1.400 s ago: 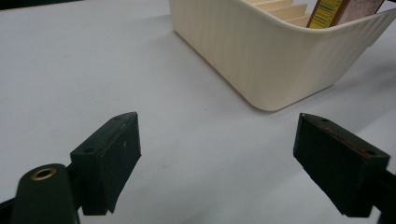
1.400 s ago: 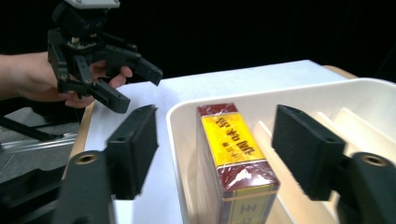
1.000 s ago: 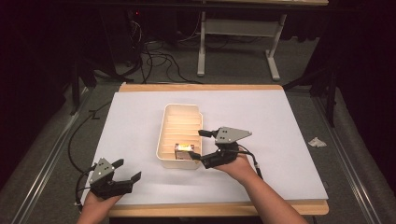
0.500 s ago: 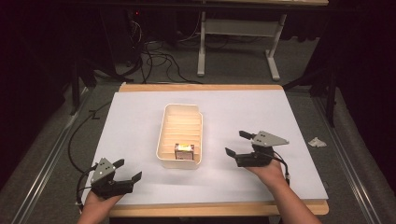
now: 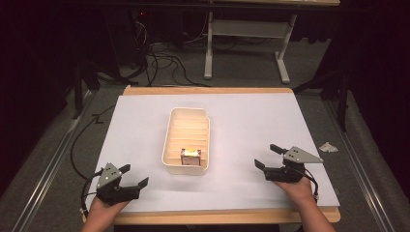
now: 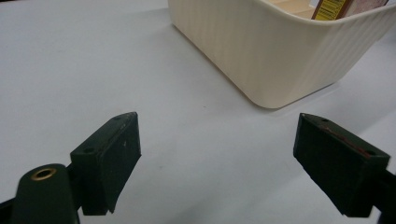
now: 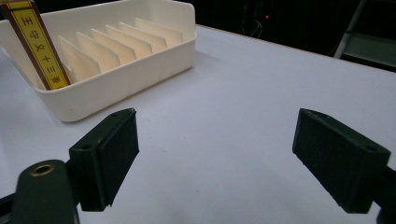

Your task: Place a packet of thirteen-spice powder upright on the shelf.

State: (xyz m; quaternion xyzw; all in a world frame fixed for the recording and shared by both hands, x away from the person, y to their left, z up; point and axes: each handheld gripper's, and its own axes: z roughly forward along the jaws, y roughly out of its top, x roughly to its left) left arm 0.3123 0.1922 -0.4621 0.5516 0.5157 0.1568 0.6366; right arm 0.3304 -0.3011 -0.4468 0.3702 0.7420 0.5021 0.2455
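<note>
Cream slotted tray (image 5: 187, 126) mid white worktop (image 5: 251, 121), small box (image 5: 190, 156) upright in its nearest slot, left tool (image 5: 132, 178) and right tool (image 5: 266, 156) both wide, empty, resting well apart from tray

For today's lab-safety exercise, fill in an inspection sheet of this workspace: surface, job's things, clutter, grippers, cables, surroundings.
Surface: white sheet on a wood-edged table.
Job's things: cream slotted bin mid-table; small box stands in its near end.
Clutter: crumpled white scrap on the floor at the right.
Grippers: left gripper and right gripper both open, empty, near the front edge.
Cables: black cable trails off the table's left; a tangle on the floor behind.
Surroundings: dark room, white table frame behind.
</note>
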